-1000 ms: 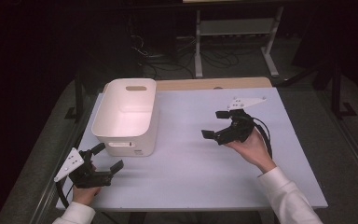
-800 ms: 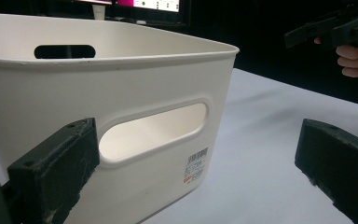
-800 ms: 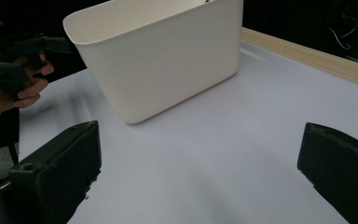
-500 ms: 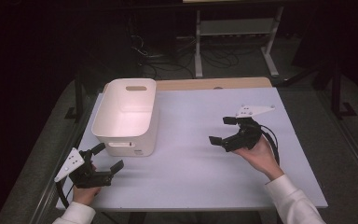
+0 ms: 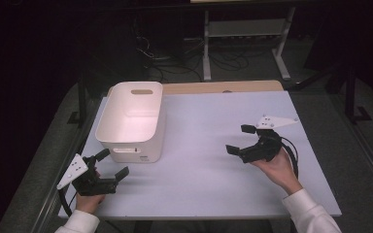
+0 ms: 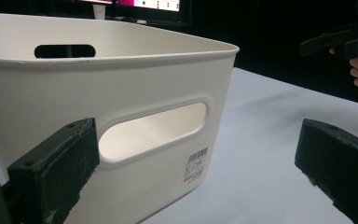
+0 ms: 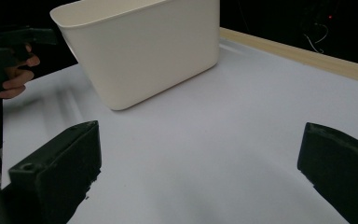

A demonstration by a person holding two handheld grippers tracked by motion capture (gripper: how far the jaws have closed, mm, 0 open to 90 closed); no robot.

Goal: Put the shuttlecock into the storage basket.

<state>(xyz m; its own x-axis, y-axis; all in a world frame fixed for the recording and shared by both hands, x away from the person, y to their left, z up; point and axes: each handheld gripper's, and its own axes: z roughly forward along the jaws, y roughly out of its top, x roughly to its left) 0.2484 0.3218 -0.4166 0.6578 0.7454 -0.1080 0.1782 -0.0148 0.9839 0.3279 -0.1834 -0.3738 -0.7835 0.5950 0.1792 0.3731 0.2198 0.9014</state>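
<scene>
Left claw (image 5: 111,164) near white bin (image 5: 133,121)'s front wall, jaws apart.

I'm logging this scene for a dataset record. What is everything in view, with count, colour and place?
storage bin: one, white, empty, with handle slots, on the table's left half near the far edge; a barcode label on its near wall
table: one, pale grey top with a wooden strip along the far edge
metal stand: one, light grey, on the floor beyond the table
cables: several, dark, on the floor beyond the table
left gripper: one, black with a grey plate, open, near the table's front left corner, just short of the bin
right gripper: one, black with a grey plate, open, over the table's right half
hands: two, in white sleeves, each holding a gripper
</scene>
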